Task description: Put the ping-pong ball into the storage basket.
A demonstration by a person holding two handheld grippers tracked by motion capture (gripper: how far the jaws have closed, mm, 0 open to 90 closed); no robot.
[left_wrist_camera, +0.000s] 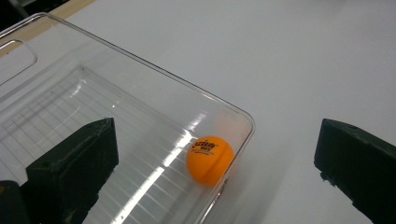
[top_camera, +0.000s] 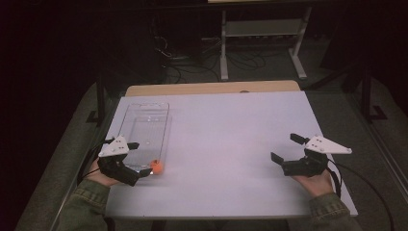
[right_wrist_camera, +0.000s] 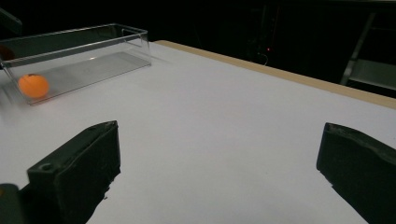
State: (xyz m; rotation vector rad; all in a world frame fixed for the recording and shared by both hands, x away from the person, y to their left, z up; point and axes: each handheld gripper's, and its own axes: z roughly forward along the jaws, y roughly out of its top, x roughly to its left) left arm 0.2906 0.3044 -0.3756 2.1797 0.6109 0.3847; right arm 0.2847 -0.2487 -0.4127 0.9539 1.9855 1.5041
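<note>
High view: we log a clear tray (top_camera: 144, 126) on the white table (top_camera: 226, 144), with an orange ball (top_camera: 157, 166) in its near corner. Left gripper (top_camera: 136, 162) sits at that corner, jaws apart, the ball just ahead of its lower jaw. Right gripper (top_camera: 285, 148) rests well off to the other side, jaws apart, holding nothing.

Left gripper view: the ball (left_wrist_camera: 209, 158) lies inside the tray against the corner wall (left_wrist_camera: 243, 122), ahead of us and between the two jaws. The left jaw stands over the tray floor, the right jaw outside the wall over bare table. We judge the wall would be pinched along with the ball; better to bring both jaws inside the rim, come down from above, and close on the ball's widest part slowly, since it will roll.

Right gripper view: jaws wide over bare table; tray (right_wrist_camera: 79, 58) and ball (right_wrist_camera: 33, 86) far ahead to the left. We keep this one clear, or ready to steady the tray.
</note>
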